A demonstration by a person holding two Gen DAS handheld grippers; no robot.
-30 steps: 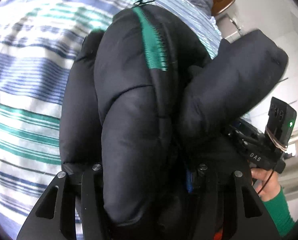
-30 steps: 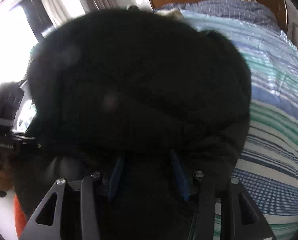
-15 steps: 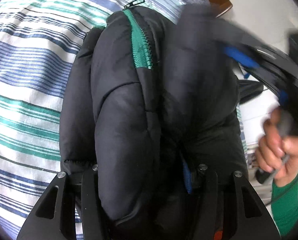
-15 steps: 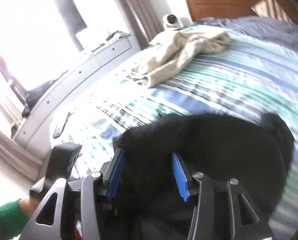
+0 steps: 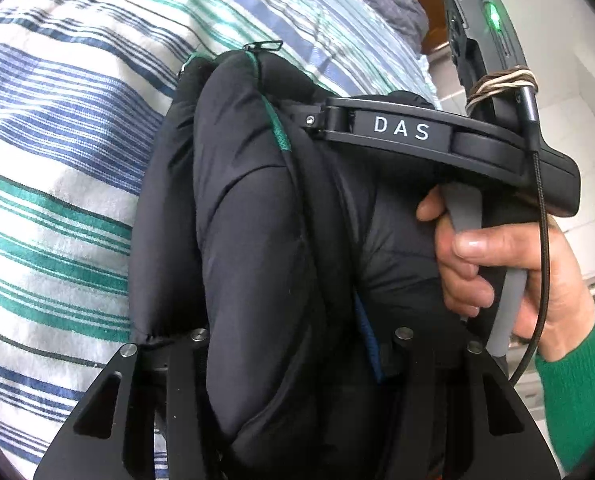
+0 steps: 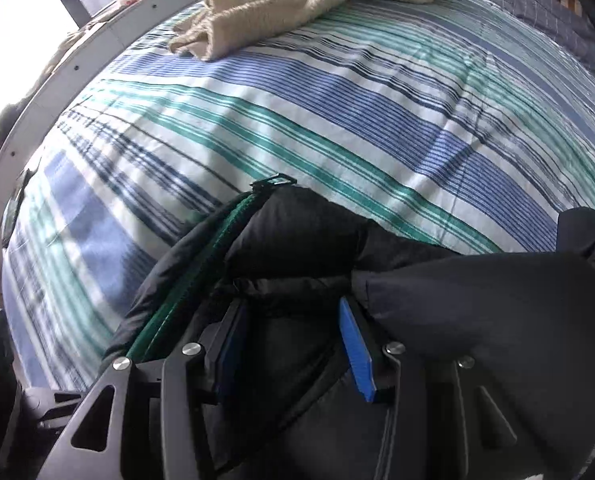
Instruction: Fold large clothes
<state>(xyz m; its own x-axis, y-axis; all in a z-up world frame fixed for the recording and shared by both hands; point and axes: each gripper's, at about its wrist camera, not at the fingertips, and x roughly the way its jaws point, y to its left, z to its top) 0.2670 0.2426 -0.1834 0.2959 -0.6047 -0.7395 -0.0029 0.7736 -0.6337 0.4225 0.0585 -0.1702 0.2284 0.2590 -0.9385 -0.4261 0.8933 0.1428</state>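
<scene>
Progress: the black quilted puffer jacket with a green zip [image 5: 257,240] lies bunched into a thick, narrow bundle, so by my reading the folds are largely made; what seems left is to flatten and square it, and to let go
Jacket's place: on the white bedspread with blue and green stripes [image 5: 57,160], near the edge closest to the person
Jacket's look: padded and springy; the layers bulge in rounded rolls; the zip tape runs along one fold, its metal pull [image 6: 271,182] pointing up the bed
Left gripper [image 5: 297,344]: fabric fills the gap between its fingers; the jaws are set narrow and gripping a jacket fold
Right gripper [image 6: 291,340]: blue pads [image 6: 355,348] parted around jacket cloth; whether they pinch or merely straddle it I cannot tell; in the left view it rests across the bundle's top
Elsewhere: a crumpled beige terry towel [image 6: 309,4] lies well apart, further up the bed
</scene>
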